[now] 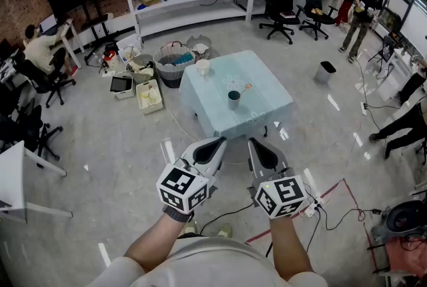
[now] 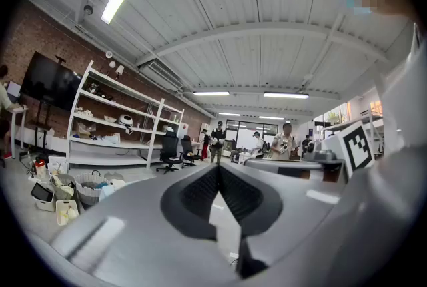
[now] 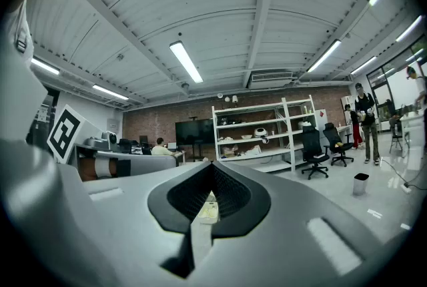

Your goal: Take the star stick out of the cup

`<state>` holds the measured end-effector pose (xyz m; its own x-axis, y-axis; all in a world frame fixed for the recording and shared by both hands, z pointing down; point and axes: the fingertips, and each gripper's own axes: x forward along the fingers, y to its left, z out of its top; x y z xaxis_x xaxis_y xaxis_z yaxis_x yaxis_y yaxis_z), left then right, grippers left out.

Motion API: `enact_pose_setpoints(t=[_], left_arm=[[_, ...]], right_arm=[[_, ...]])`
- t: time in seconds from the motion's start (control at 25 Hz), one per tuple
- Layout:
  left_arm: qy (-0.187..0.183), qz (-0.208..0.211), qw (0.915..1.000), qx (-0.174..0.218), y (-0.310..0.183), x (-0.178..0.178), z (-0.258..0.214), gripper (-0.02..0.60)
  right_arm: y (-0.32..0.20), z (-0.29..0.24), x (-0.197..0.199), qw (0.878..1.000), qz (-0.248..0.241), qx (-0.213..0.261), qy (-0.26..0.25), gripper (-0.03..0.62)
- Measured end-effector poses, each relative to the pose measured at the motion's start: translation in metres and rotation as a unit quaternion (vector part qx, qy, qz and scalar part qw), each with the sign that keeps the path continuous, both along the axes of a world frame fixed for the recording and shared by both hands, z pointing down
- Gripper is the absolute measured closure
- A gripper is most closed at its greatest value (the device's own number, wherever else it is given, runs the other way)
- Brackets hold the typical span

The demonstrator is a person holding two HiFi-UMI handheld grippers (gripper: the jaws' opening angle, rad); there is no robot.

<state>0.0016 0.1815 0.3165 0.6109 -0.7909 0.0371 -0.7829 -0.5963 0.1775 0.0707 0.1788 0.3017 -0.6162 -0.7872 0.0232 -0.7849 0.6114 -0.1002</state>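
Head view: a pale-blue-covered tabletop [image 1: 267, 105] was noted mid-floor. A dark cup [image 1: 233, 99] stood near its middle. The star stick [image 1: 245, 88] appeared to rest in it, slanting out to the right. A white cup [image 1: 202, 67] was seen apart, at the far left corner. The left claw [image 1: 215, 143] and right claw [image 1: 255, 144] were held side by side, low, well short of the tabletop.

Left gripper view: the left claw [image 2: 219, 169] was seen with jaws together, tips touching, nothing held.

Right gripper view: the right claw [image 3: 212, 167] was likewise closed and empty.
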Motion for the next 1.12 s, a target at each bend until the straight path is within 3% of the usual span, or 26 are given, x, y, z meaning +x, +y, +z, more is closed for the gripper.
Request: enact_pose_setpoints(t=[0.36, 0.8, 1.12], left_arm=[[0.0, -0.003, 1.0, 0.005, 0.003, 0.013, 0.0, 0.575], [-0.006, -0.026, 0.9995, 0.016, 0.005, 0.029, 0.002, 0.575], [-0.011, -0.031, 0.9994, 0.014, -0.016, 0.03, 0.004, 0.575]], right_arm=[[0.004, 0.001, 0.011, 1.0, -0.004, 0.004, -0.001, 0.582], [0.008, 0.001, 0.053, 0.999, -0.011, 0.011, -0.041, 0.582], [-0.014, 0.006, 0.065, 0.999, -0.006, 0.003, -0.05, 0.582]])
